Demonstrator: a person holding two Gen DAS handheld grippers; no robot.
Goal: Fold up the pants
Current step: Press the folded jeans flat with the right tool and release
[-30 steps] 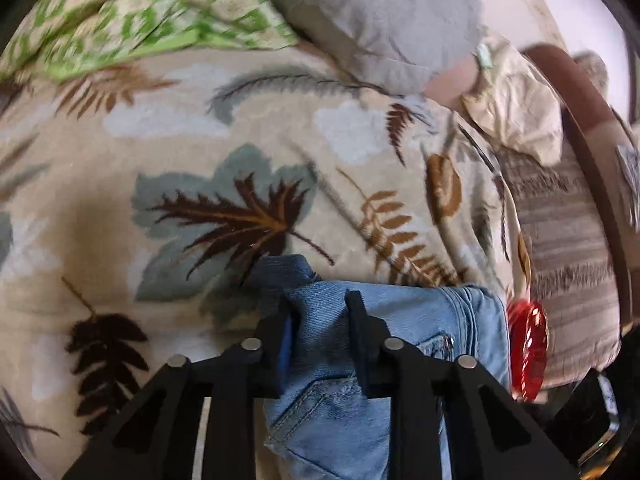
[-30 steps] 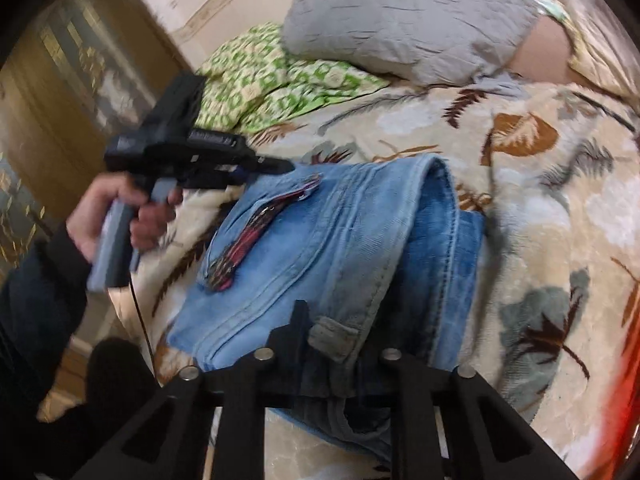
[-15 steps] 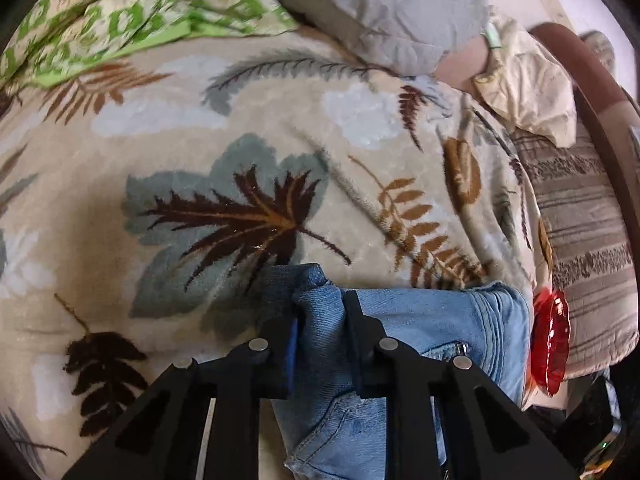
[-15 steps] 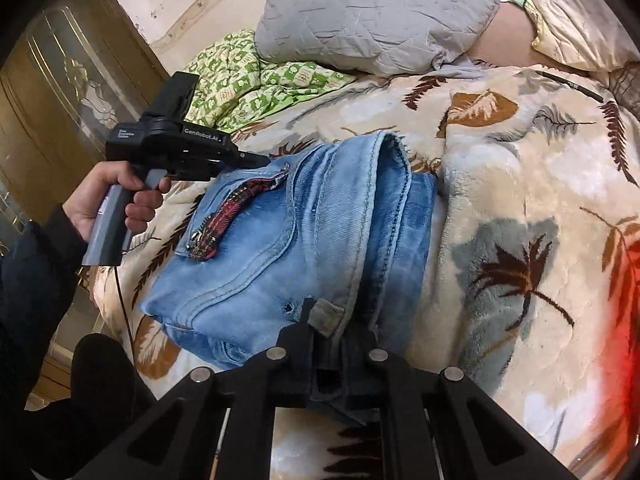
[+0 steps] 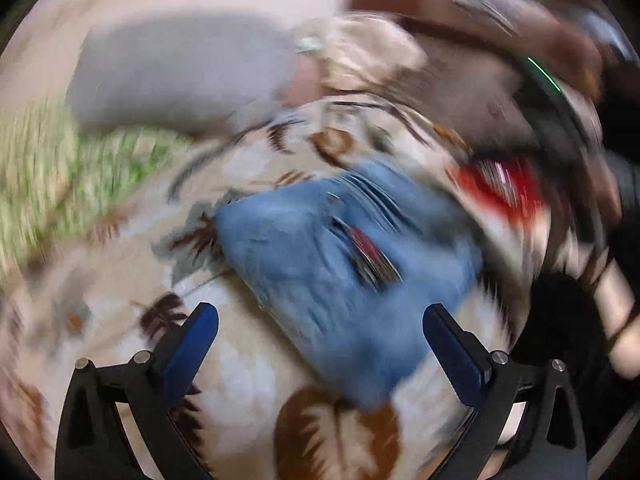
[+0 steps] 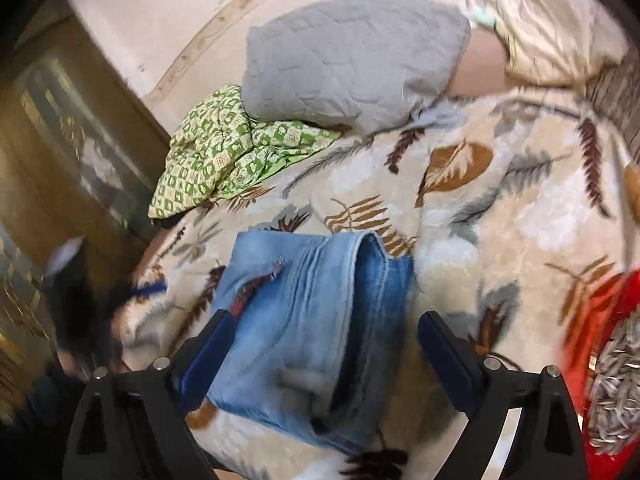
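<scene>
Jeans (image 5: 344, 276) are lying folded into a compact bundle on the leaf-print blanket (image 5: 248, 392) covering the bed. Left wrist view is heavily motion-blurred. Left hand-held gripper (image 5: 320, 344) is hanging above the near edge of the bundle, jaws opening and already spread wide, blue pads (image 5: 188, 352) clear of the denim, nothing pinched. Grey pillow (image 5: 180, 72) and green patterned cloth (image 5: 60, 176) are sitting at the far side; red blur (image 5: 500, 188) to the right of the jeans, can't tell what it is from here.

Right wrist view is sharper. Right hand-held gripper (image 6: 322, 354) is hovering over the jeans (image 6: 304, 320), jaws opening, spread to either side of the bundle, pads (image 6: 204, 356) not pressing on it. Folded edge of the denim is facing away, toward the grey pillow (image 6: 352, 60). Green checked cloth (image 6: 224, 152) is lying just beside the pillow. Red bag (image 6: 600, 360) holding what look like sunflower seeds is sitting at the right edge. Dark blurred shape at left, can't tell what.
</scene>
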